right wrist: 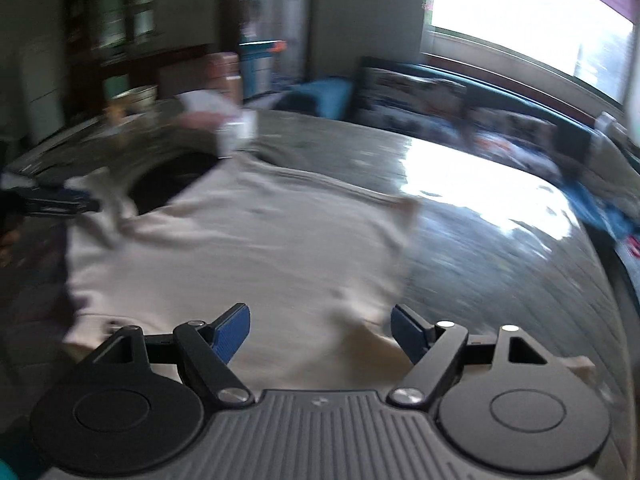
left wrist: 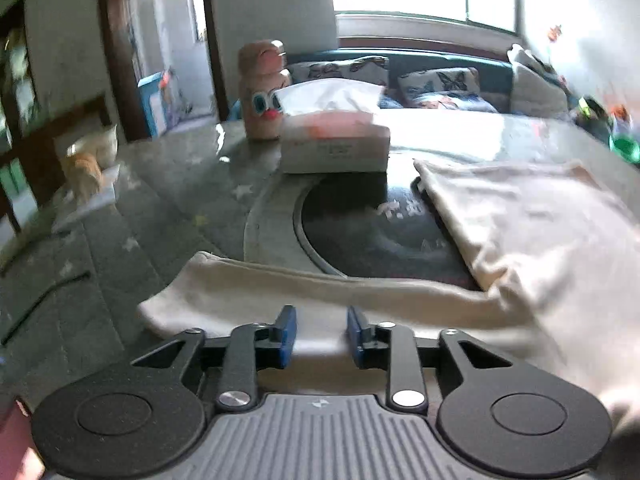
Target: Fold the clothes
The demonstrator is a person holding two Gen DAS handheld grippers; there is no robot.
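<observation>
A cream garment [left wrist: 540, 232] lies spread on the grey table [left wrist: 168, 184], and one long sleeve [left wrist: 280, 292] runs toward the left along the near edge. My left gripper [left wrist: 321, 320] hovers over that sleeve with its blue pads apart; the cloth shows in the gap, and nothing is pinched. In the right wrist view the same garment [right wrist: 260, 248] fills the middle of the table. My right gripper [right wrist: 320, 326] stands wide open just above its near hem and holds nothing. A dark gripper tip [right wrist: 60, 204] shows at the garment's left edge.
A tissue box [left wrist: 334, 148] and a pink bottle-shaped figure with painted eyes [left wrist: 262, 88] stand at the back of the table. A dark round inset [left wrist: 372, 232] sits in the tabletop, partly under the cloth. Behind is a sofa with cushions [left wrist: 440, 84]. Bare glossy tabletop [right wrist: 500, 240] lies right of the garment.
</observation>
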